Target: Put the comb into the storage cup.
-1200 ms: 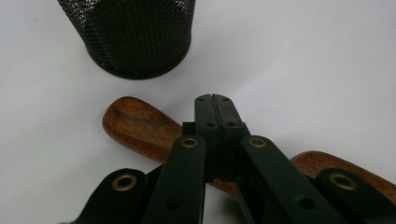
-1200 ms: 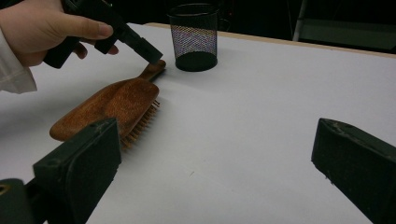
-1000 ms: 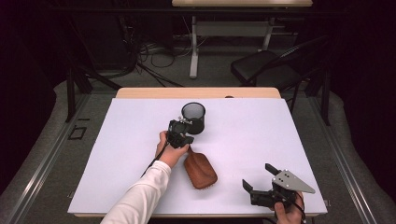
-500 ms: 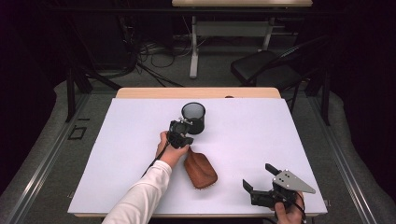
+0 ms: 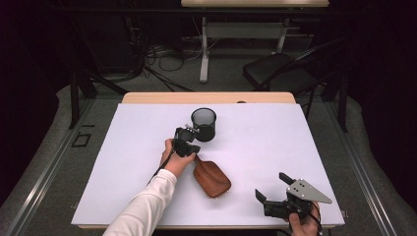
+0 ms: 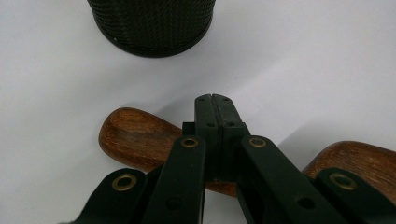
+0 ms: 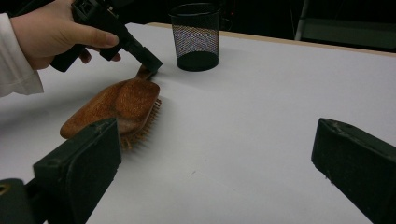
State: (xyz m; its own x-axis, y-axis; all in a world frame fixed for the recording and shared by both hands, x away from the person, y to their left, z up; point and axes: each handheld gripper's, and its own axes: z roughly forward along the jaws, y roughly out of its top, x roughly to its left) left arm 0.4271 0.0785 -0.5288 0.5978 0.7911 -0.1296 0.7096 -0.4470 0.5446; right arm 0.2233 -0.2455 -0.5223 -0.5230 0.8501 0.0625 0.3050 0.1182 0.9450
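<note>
Wooden hairbrush lies bristles-down on the white tabletop, its handle directly under the left gripper. The left gripper's jaws are fully closed, pinching the handle near its end. The brush's long axis runs from that gripper back toward the person, head trailing. The black mesh cup stands just beyond the gripper tips, close ahead. The right gripper rests well apart, jaws wide open and empty.
</note>
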